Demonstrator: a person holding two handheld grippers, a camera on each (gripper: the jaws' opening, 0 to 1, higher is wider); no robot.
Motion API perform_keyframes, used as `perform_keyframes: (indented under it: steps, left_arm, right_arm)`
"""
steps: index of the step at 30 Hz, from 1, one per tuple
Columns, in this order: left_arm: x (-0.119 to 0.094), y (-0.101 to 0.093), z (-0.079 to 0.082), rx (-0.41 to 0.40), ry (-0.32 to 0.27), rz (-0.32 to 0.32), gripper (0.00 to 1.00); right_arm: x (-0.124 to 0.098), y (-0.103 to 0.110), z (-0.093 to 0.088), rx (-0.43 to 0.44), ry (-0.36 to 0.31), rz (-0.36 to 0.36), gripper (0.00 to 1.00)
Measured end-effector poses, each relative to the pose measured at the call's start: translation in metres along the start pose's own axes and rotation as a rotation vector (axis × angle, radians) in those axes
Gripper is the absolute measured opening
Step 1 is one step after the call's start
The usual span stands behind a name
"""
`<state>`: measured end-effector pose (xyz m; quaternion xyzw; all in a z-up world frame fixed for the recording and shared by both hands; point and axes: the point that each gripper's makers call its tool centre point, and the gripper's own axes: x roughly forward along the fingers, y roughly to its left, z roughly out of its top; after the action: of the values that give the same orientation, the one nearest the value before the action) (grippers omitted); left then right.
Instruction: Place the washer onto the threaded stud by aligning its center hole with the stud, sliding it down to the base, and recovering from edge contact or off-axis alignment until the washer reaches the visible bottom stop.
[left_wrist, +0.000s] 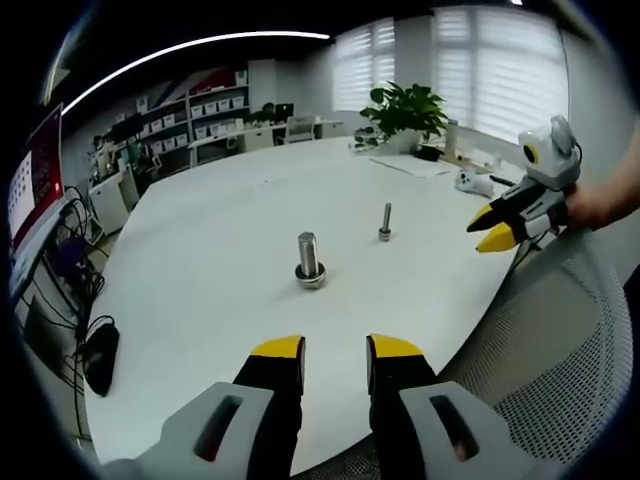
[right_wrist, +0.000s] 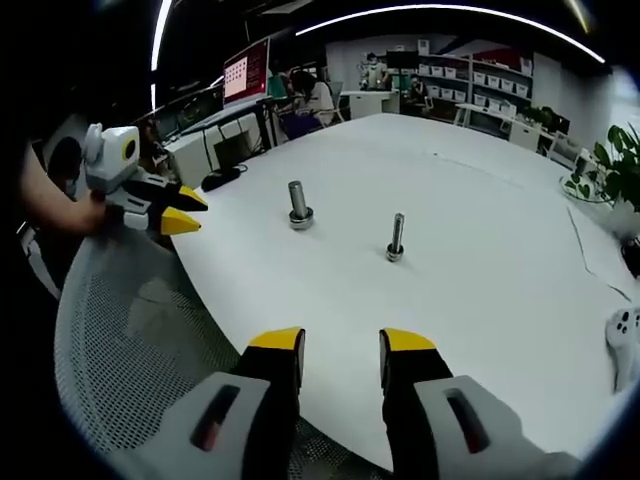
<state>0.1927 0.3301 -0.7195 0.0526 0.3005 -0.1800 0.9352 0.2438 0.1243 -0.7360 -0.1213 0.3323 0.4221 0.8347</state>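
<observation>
Two metal studs stand upright on the round white table (left_wrist: 200, 260). The thick threaded stud (left_wrist: 308, 255) has a wider metal ring (left_wrist: 310, 279) round its foot; whether that ring is the washer I cannot tell. The thin stud (left_wrist: 386, 220) stands farther off to the right. My left gripper (left_wrist: 336, 350) hovers open over the near table edge, nothing between its jaws. The right gripper (left_wrist: 492, 226), in a hand, floats open beyond the table's right edge. In the right gripper view its own gripper (right_wrist: 342, 342) is open and empty, facing the thick stud (right_wrist: 298, 204) and thin stud (right_wrist: 396, 238); the left gripper (right_wrist: 182, 210) is open too.
A grey mesh chair back (left_wrist: 570, 340) (right_wrist: 130, 340) lies under both grippers at the table edge. A white game controller (left_wrist: 473, 182) (right_wrist: 625, 338), papers and a potted plant (left_wrist: 405, 110) sit on the far side. Desks, shelves and a red-lit monitor (right_wrist: 245, 72) ring the room.
</observation>
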Motion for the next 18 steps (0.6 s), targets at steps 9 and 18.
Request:
perform_keyframes:
  steps: [9, 18]
  left_arm:
    - [-0.0002, 0.0002, 0.0022, 0.004, -0.012, 0.003, 0.22]
    - [-0.0007, 0.0005, 0.0034, 0.001, -0.018, 0.009, 0.22]
  right_arm:
    - [0.0024, 0.0028, 0.0006, -0.021, -0.016, 0.009, 0.37]
    - [0.0019, -0.0019, 0.0045, 0.038, -0.062, 0.005, 0.39]
